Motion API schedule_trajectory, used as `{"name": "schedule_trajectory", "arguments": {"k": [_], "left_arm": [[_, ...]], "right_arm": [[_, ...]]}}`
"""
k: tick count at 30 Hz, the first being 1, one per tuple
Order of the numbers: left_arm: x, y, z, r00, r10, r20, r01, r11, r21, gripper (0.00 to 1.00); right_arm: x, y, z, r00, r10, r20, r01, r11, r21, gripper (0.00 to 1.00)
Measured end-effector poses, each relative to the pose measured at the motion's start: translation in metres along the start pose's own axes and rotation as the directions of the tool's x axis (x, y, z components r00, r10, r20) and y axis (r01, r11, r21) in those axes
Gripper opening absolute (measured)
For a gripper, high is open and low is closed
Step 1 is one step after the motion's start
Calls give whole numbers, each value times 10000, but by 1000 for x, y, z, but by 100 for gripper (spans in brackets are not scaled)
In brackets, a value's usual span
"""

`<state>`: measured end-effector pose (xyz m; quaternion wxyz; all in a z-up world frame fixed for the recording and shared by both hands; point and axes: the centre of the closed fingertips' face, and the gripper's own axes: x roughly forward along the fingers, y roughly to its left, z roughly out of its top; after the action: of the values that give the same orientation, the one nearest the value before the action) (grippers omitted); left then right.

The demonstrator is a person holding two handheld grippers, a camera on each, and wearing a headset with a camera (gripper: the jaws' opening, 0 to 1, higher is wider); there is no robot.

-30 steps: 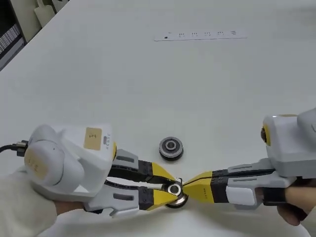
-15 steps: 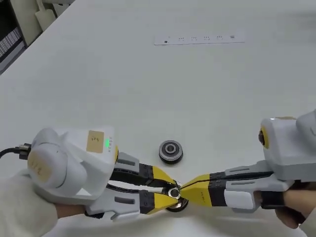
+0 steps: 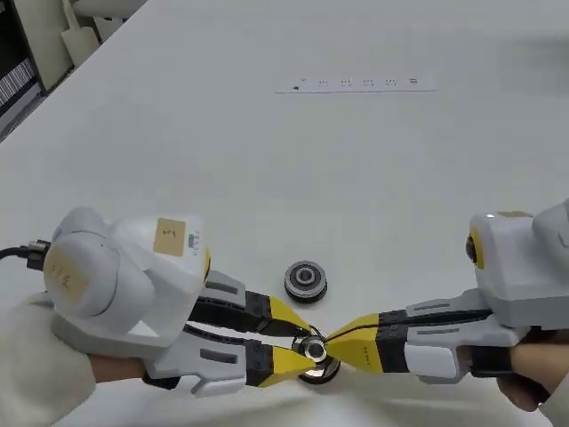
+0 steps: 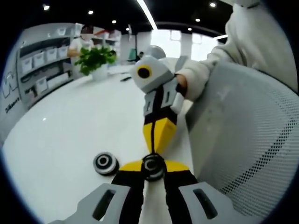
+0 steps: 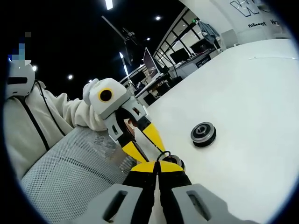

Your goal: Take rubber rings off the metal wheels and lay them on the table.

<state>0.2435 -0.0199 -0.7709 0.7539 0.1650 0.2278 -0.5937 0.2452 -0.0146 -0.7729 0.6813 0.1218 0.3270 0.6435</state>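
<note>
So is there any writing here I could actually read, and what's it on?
White paper strip on the white table: printed marks, too small to read.
Tan sticker on the left gripper's white body: one character, blurred.
White wall in the right gripper view: large "W", smaller line beneath unreadable.

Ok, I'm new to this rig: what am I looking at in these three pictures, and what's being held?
No robot arm here: a person holds a two-fingered gripper in each hand. The rectangular picture comes from a headset camera looking down at the white table; the two round ones come from cameras riding on each gripper. The left gripper clamps a metal wheel; the right gripper seems to pinch its rubber ring. A second wheel lies loose nearby.
</note>
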Motion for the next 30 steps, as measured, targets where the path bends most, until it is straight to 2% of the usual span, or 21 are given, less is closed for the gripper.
{"name": "schedule_trajectory", "arguments": {"k": [3,7,10,15,19,25,30], "left_arm": [[-7,2,9,9997,61,234,-58,9999,-131,21],[-20,8,21,9981,376,494,-375,9993,-17,25],[-32,12,30,9949,583,825,-586,9983,5,30],[-44,14,43,9907,765,1122,-787,9968,155,37],[-51,11,47,9898,831,1157,-852,9963,129,46],[-64,2,51,9900,853,1126,-905,9951,411,56],[-79,3,50,9873,1244,988,-1309,9895,620,70]], "right_arm": [[-3,1,4,9999,-109,81,110,9999,-111,0],[-7,4,12,9993,-255,268,262,9993,-262,0],[-11,6,18,9986,-360,394,374,9987,-360,0],[-16,9,26,9974,-505,516,532,9972,-528,0],[-21,14,33,9965,-520,651,559,9967,-596,0],[-27,21,42,9950,-552,827,601,9965,-581,0],[-30,32,46,9954,-517,803,568,9964,-630,0]]}}
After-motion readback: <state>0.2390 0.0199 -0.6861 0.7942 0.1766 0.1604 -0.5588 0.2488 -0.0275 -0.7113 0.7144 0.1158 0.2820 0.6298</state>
